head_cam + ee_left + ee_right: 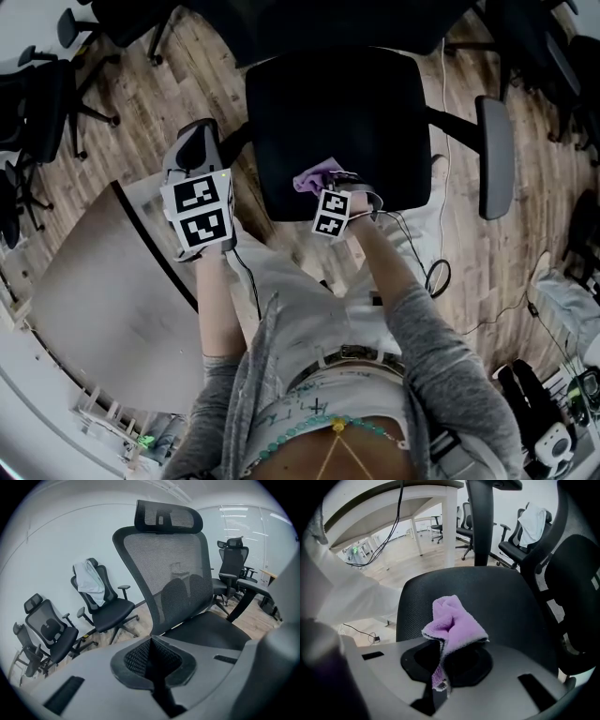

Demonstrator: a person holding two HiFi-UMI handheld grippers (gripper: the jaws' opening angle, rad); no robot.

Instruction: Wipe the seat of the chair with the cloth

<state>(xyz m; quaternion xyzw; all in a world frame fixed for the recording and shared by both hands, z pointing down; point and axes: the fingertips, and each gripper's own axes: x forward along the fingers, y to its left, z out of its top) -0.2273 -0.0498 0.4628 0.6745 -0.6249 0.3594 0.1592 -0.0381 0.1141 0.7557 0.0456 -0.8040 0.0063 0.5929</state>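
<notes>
Head view puts the right gripper (328,187) at frame centre, its jaws clamped on the purple cloth (314,176) over the front edge of the black chair seat (337,103). Right gripper view shows the cloth bunched upward between the jaws. At centre left, beside the seat, the left gripper (192,150) has its jaws pressed together, holding nothing.

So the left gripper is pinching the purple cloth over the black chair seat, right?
Not the left: the right gripper is pinching the purple cloth over the black chair seat, as the right gripper view shows. The left gripper is shut on nothing.
</notes>
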